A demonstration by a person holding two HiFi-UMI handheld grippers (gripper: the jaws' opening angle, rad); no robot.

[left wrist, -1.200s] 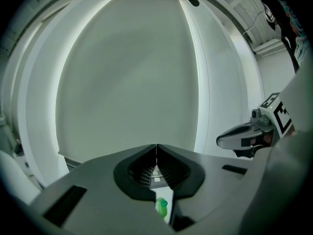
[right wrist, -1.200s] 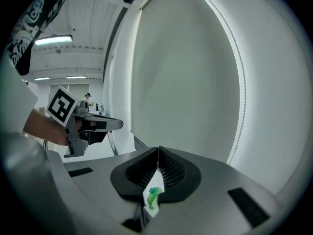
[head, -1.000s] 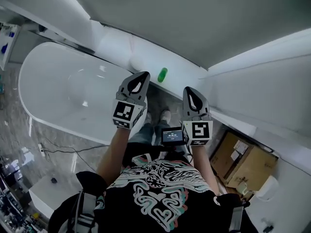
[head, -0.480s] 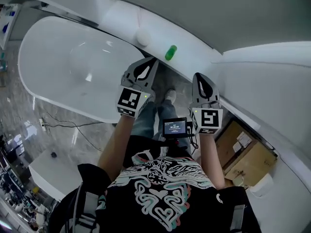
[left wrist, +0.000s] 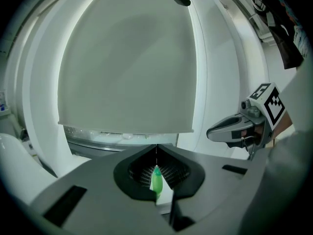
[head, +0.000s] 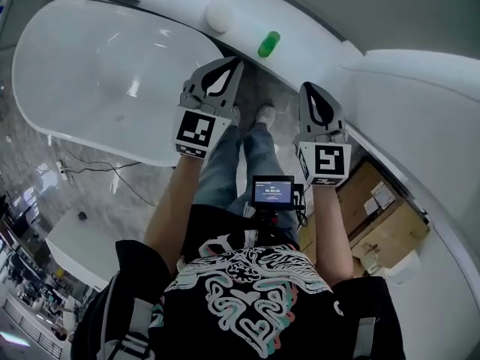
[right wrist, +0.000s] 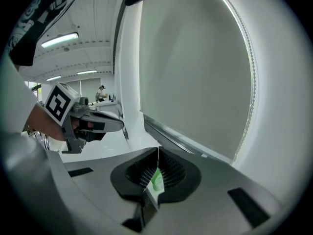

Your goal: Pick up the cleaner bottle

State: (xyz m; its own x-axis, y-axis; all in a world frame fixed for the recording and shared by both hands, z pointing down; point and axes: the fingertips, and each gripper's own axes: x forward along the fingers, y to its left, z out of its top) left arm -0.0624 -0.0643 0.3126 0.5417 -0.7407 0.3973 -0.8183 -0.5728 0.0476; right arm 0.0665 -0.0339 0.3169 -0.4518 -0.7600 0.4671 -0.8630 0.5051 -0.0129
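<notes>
The green cleaner bottle (head: 268, 43) stands on the white ledge (head: 315, 47) behind the bathtub. My left gripper (head: 231, 64) hangs in the air short of the bottle and a little to its left, its jaws shut with nothing between them. My right gripper (head: 311, 90) is held further right, also shut and holding nothing. In the left gripper view the bottle (left wrist: 156, 180) shows through the hollow under the shut left gripper (left wrist: 156, 147), with the right gripper (left wrist: 211, 131) beside it. In the right gripper view the bottle (right wrist: 157, 179) shows below the shut right gripper (right wrist: 158, 149), and the left gripper (right wrist: 120, 125) is at the left.
A white bathtub (head: 97, 66) fills the left. A white round object (head: 219, 17) sits on the ledge left of the bottle. Cardboard boxes (head: 382, 223) stand at the lower right. The person's shoes (head: 262, 115) are on the floor strip between tub and ledge. A small screen (head: 272, 192) hangs at the waist.
Both grippers have sunk together, still shut. In the head view the ledge and bottle have slid upward and to the right, and the legs now show below the grippers.
</notes>
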